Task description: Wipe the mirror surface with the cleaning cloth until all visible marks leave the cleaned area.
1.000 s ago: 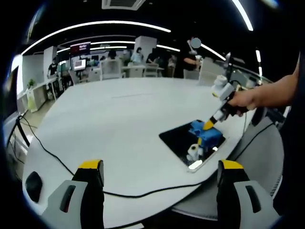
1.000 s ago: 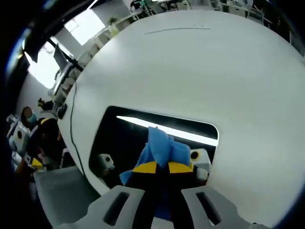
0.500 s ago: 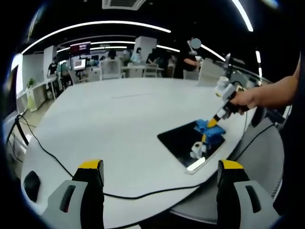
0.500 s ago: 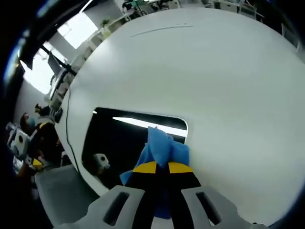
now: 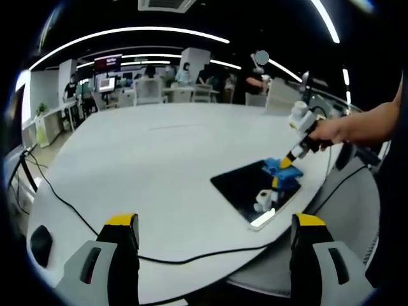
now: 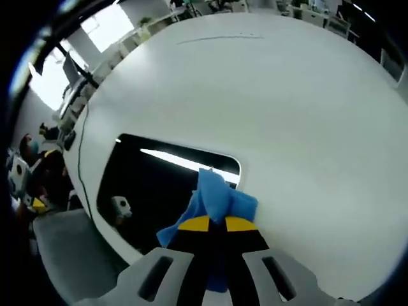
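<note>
A dark rectangular mirror [image 5: 245,188] [image 6: 150,185] lies flat on the white round table, near its right edge in the left gripper view. My right gripper [image 6: 215,223] [image 5: 288,163] is shut on a blue cleaning cloth [image 6: 217,201] [image 5: 282,172], which presses on the mirror's far corner. The mirror reflects a ceiling light strip and the gripper. My left gripper [image 5: 213,226] stands open well back from the mirror, above the table's near edge, with nothing between its yellow-tipped fingers [image 5: 121,222].
A black cable [image 5: 76,213] runs across the near part of the white table [image 5: 159,146]. A person's arm [image 5: 363,124] reaches in from the right. Desks, chairs and people fill the office behind. A grey chair seat [image 5: 344,210] sits beyond the table's right edge.
The right gripper has dragged the cloth across the mirror toward its far corner. The left gripper has stayed put.
</note>
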Demonstrator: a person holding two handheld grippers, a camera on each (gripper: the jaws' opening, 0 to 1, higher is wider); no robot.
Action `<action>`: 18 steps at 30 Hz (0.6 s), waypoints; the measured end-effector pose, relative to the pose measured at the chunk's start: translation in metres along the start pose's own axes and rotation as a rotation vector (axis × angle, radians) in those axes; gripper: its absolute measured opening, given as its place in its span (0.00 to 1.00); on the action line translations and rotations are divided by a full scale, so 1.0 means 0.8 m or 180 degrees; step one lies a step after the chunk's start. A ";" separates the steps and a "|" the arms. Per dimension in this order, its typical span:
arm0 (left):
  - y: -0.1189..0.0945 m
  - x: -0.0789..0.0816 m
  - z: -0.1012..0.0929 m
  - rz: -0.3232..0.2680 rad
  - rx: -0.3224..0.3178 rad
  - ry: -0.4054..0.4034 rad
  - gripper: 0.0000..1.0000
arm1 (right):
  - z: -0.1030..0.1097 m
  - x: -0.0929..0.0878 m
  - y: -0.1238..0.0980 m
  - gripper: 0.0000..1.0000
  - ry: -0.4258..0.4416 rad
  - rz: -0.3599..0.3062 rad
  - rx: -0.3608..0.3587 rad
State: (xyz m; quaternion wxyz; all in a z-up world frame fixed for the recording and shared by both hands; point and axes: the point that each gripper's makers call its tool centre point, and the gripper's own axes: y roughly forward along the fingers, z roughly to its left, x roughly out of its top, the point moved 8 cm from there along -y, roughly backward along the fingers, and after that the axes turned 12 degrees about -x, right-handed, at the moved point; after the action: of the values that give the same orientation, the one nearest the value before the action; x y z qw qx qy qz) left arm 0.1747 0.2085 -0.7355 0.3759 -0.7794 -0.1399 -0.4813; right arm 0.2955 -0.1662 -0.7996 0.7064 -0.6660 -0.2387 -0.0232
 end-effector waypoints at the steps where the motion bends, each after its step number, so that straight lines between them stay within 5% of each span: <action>1: 0.001 -0.001 0.000 0.0002 -0.0004 -0.0002 1.00 | -0.001 -0.001 -0.001 0.01 0.0113 0.0010 0.0021; 18: 0.004 -0.002 0.000 0.0015 -0.0014 -0.0021 1.00 | 0.006 -0.011 -0.007 0.01 0.0155 -0.0047 0.0044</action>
State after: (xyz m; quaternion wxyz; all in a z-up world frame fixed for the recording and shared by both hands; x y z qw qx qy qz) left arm 0.1760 0.2066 -0.7382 0.3748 -0.7821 -0.1383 -0.4782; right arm 0.2840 -0.1645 -0.7980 0.7163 -0.6586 -0.2265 -0.0430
